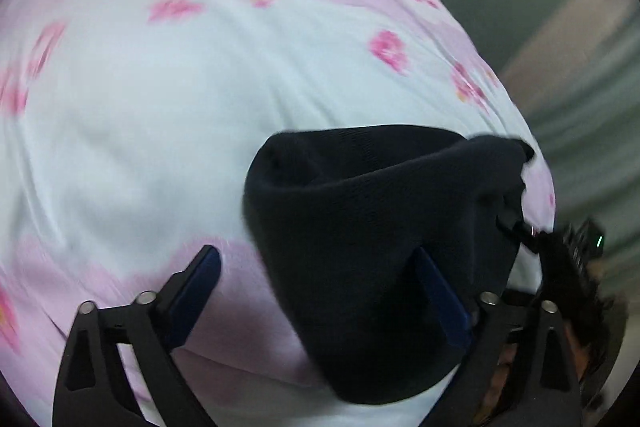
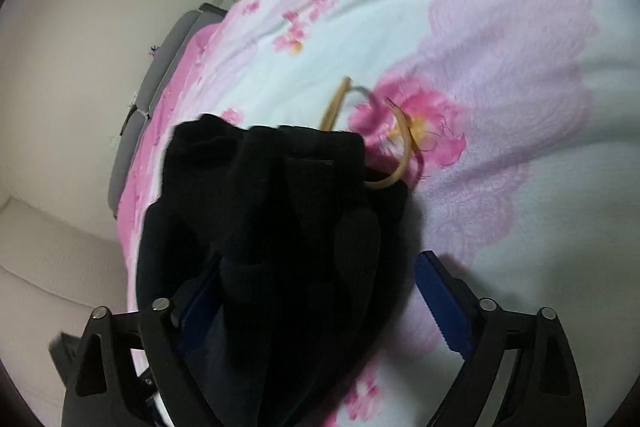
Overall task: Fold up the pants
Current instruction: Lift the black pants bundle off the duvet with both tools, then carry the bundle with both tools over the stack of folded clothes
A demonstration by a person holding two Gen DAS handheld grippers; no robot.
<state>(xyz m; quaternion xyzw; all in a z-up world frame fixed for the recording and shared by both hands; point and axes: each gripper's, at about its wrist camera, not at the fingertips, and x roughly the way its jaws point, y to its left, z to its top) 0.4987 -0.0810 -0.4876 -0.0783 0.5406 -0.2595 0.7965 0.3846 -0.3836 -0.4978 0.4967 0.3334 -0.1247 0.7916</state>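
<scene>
Left gripper (image 1: 316, 291) spread apart, dark pants (image 1: 372, 227) draped over its right finger | right gripper (image 2: 320, 291) spread apart around bunched pants (image 2: 276, 235) | pants above floral bed (image 1: 160, 107), long axis unclear

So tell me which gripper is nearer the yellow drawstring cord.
Right. The right gripper has the dark pants bunched between its open fingers, with the yellow drawstring cord just ahead. The left gripper view shows pants but no cord.

A home bedroom: floral pink bedspread (image 2: 500, 39), grey headboard (image 2: 160, 67), plain cream wall (image 2: 100, 27).
</scene>
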